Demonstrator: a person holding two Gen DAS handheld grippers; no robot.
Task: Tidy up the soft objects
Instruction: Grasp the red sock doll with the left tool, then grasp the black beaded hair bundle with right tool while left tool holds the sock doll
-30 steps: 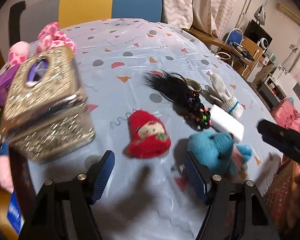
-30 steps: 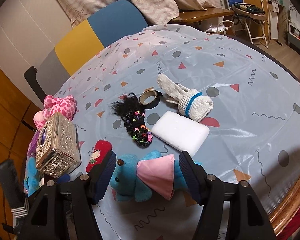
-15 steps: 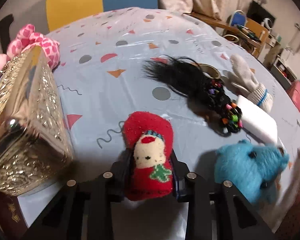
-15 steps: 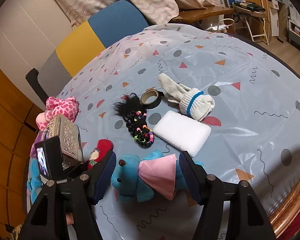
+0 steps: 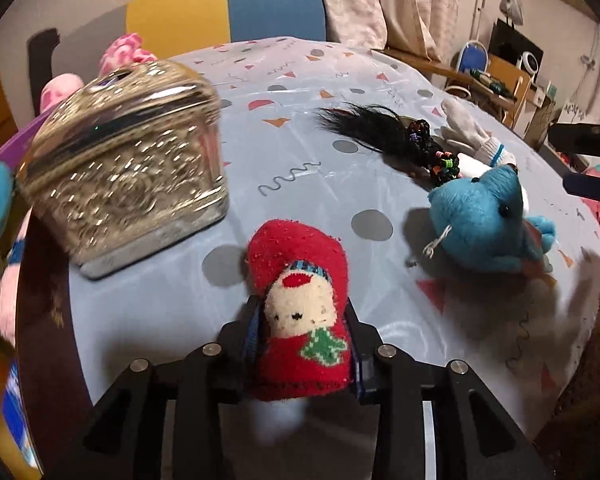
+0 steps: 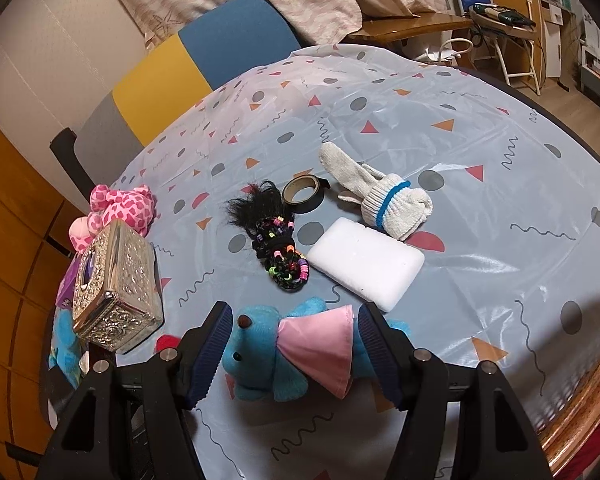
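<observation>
Left gripper (image 5: 302, 344) is closed on a red fleece sock with a doll face and green tree motif (image 5: 300, 308), both pads pressed against its sides near the cuff end, the toe pointing to 12 o'clock over the surface (image 5: 300, 184), a round top under a pale blue plastic cloth printed with dots, triangles and squiggles. At 10 o'clock from the sock stands an embossed silver metal tissue box (image 5: 128, 176), blurred in the left wrist view. At 2 o'clock from the sock lies a blue plush elephant with a pink cloth ear (image 5: 484, 224), resting on the surface. Right gripper (image 6: 294, 354) is open, its fingers set either side of this elephant (image 6: 268, 364), near it; contact cannot be told. In the right wrist view, at 12 o'clock from the elephant lies a black hairpiece strung with coloured beads (image 6: 274, 236), and just beside it at 1 o'clock a roll of dark tape (image 6: 302, 196). A white rectangular foam block (image 6: 366, 266) lies at 1 o'clock from the elephant, close to the beaded end of the hairpiece. A white knit glove with a blue cuff band (image 6: 380, 198) lies beyond the block, near the tape. A pink spotted plush toy (image 6: 118, 210) sits at the surface edge behind the tissue box (image 6: 114, 284), at 10 o'clock. A yellow, blue and grey chair back (image 6: 188, 72) stands beyond the far rim
</observation>
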